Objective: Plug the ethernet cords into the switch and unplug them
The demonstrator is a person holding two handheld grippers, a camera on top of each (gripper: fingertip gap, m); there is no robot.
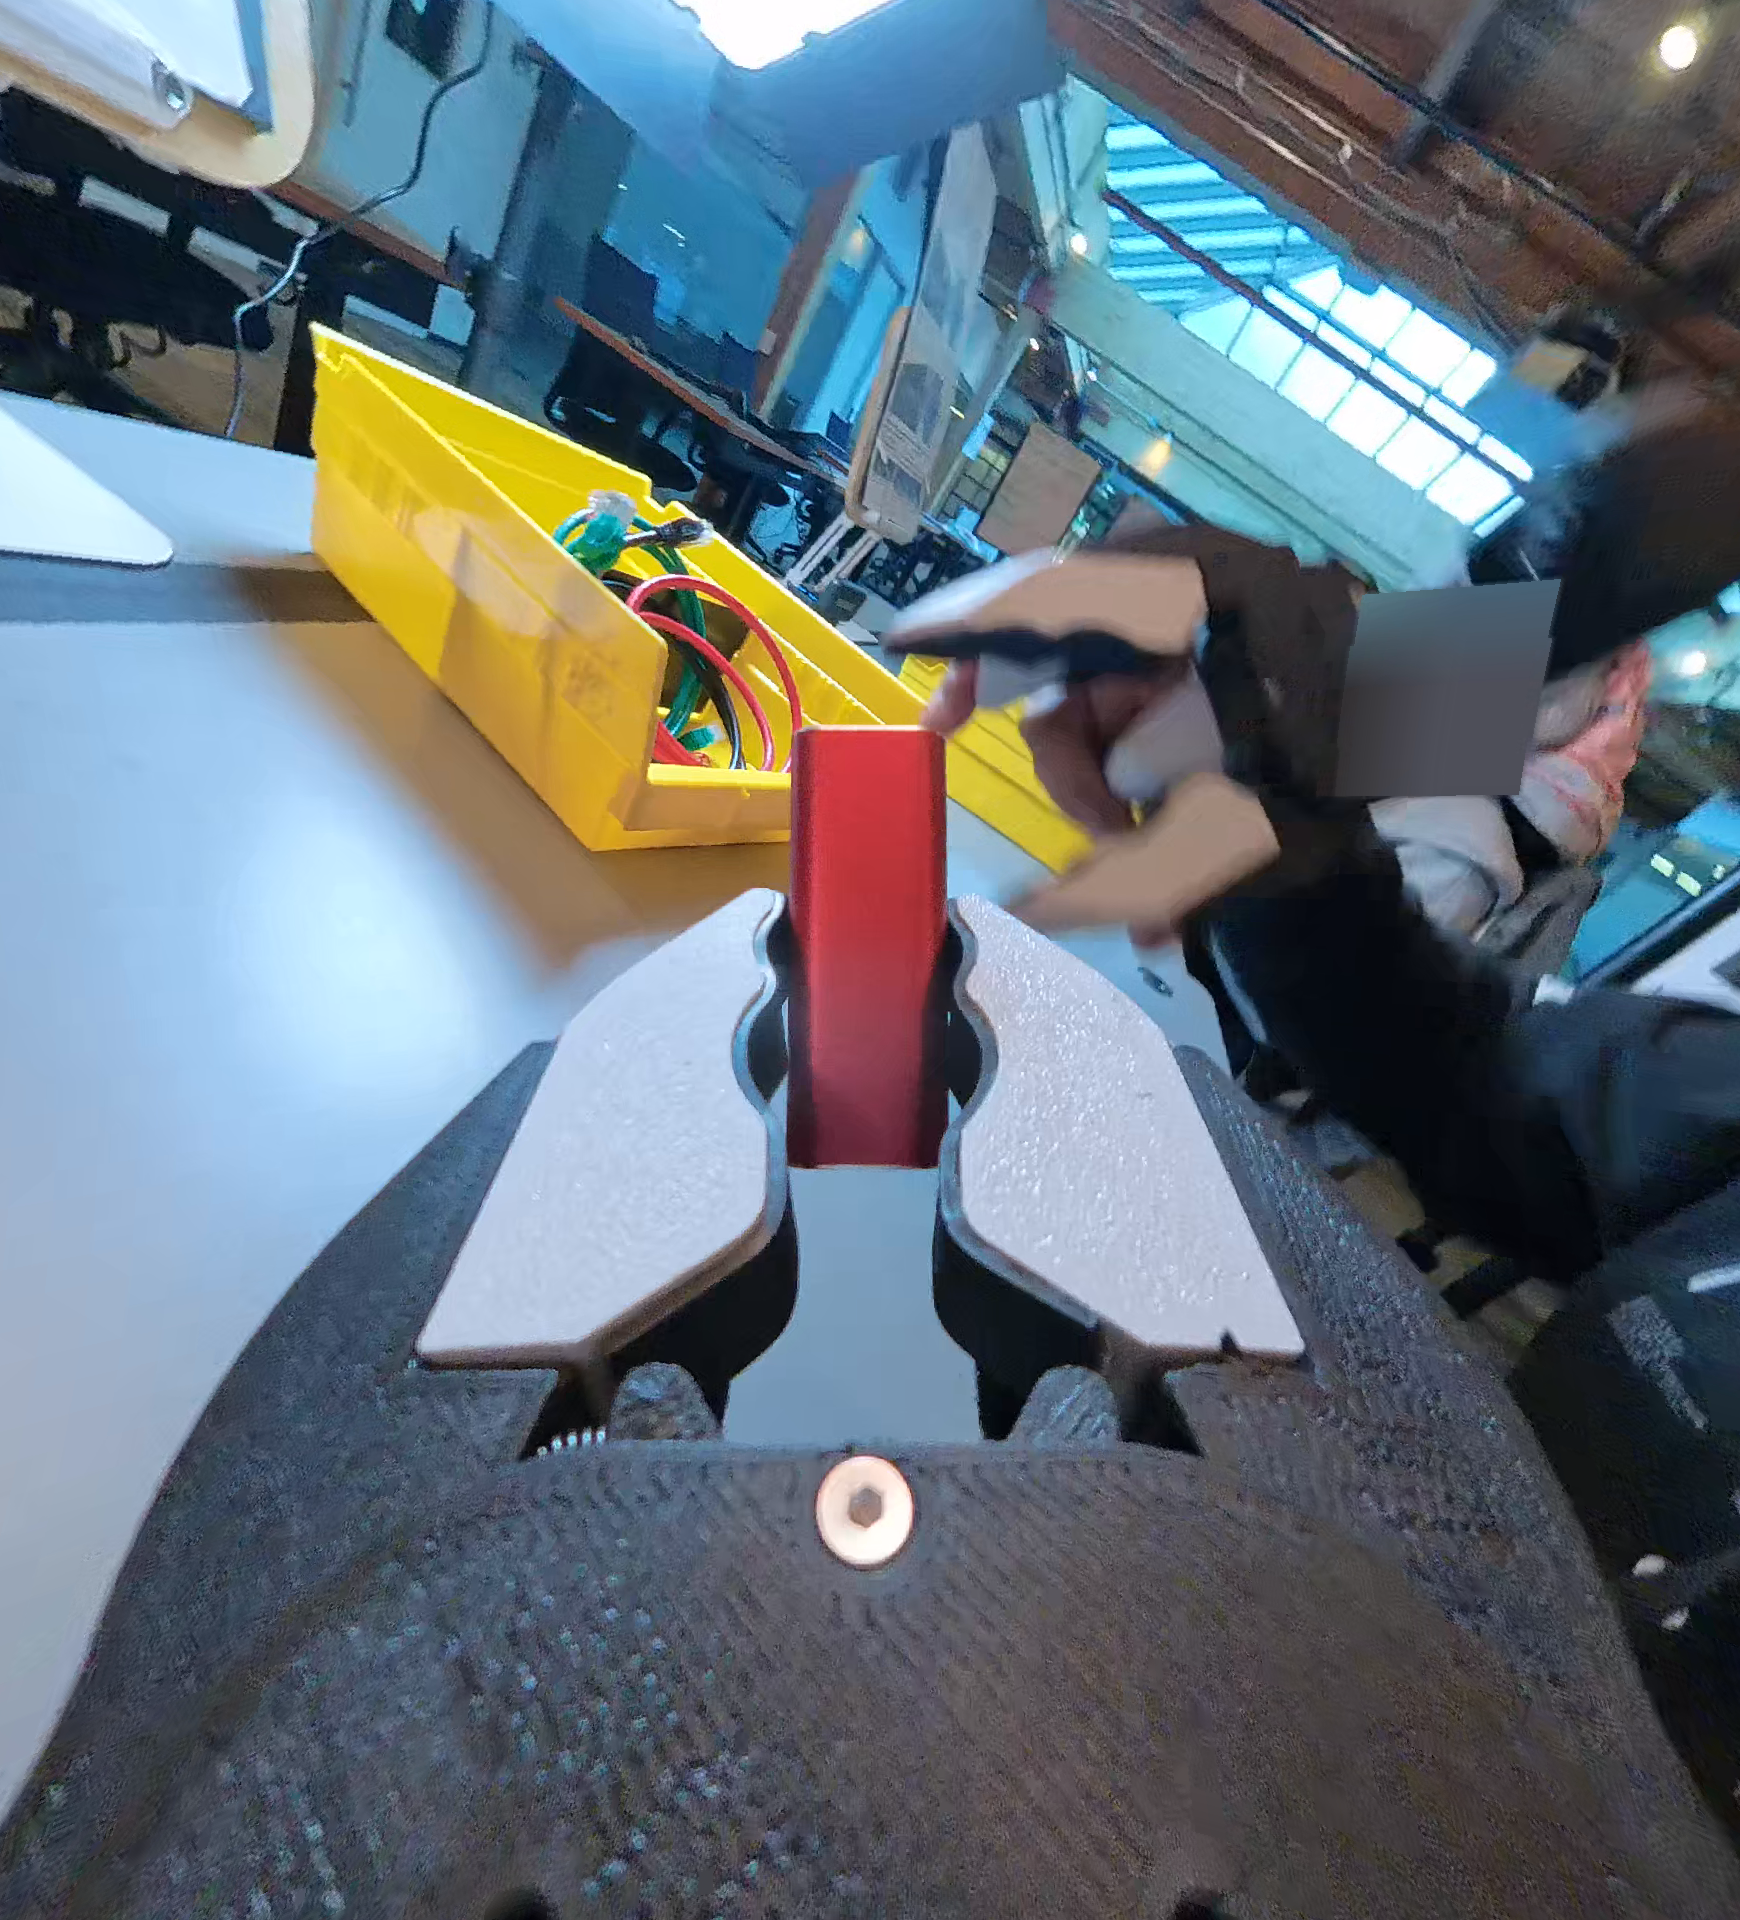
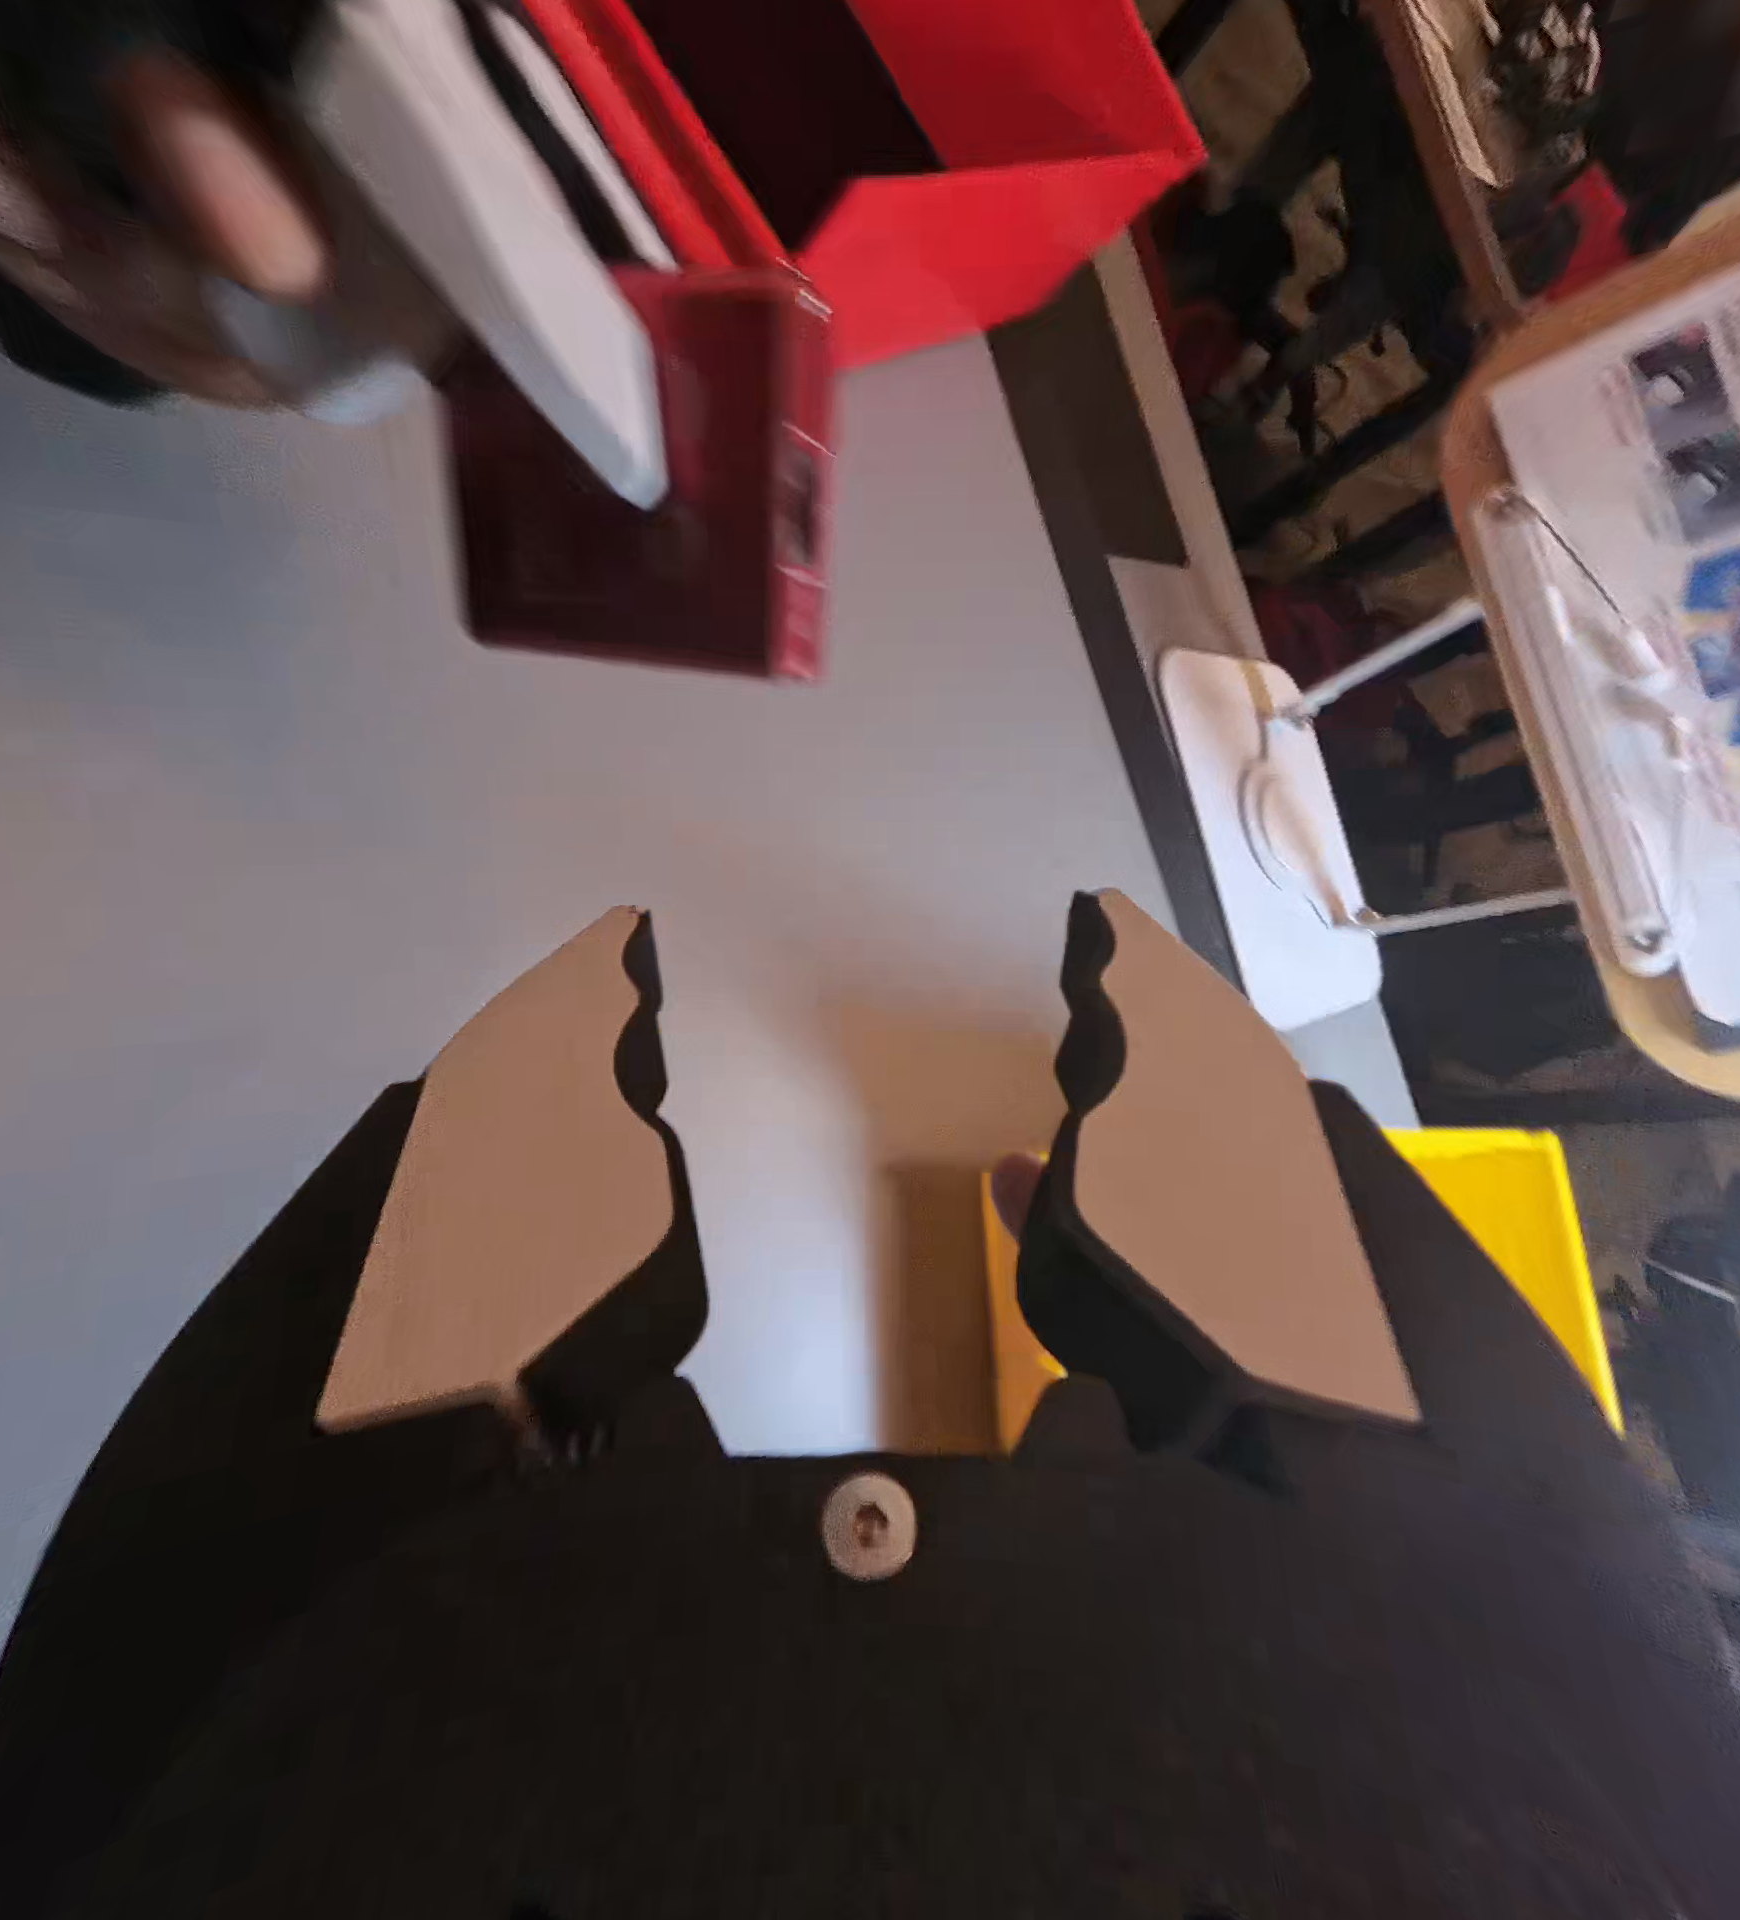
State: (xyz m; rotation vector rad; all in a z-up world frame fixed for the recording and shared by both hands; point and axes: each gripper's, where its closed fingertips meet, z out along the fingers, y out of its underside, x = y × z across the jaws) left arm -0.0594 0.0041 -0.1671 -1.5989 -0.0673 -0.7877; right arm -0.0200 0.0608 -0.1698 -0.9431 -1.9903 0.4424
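My left gripper (image 1: 866, 920) is shut on the red metal switch (image 1: 866, 810) and holds it upright above the grey table (image 1: 170, 935). The right wrist view shows the same switch (image 2: 585, 582) from its flat side, held above the table with a left finger (image 2: 533, 291) across it. My right gripper (image 2: 861, 925) is open and empty over the table, apart from the switch. It also shows blurred in the left wrist view (image 1: 980, 769), just right of the switch. Green, red and black ethernet cords (image 1: 700, 644) lie coiled in a yellow bin (image 1: 492, 623).
A red bin (image 2: 991, 208) stands on the table beyond the switch. The yellow bin (image 2: 1500, 1247) sits by the table's edge. A white stand base (image 2: 1261, 831) carries a wooden board with a printed sheet (image 2: 1676, 623). A person in dark clothes (image 1: 1468, 1039) is at the right. Spacing between my two grippers at the tips: around 8 cm.
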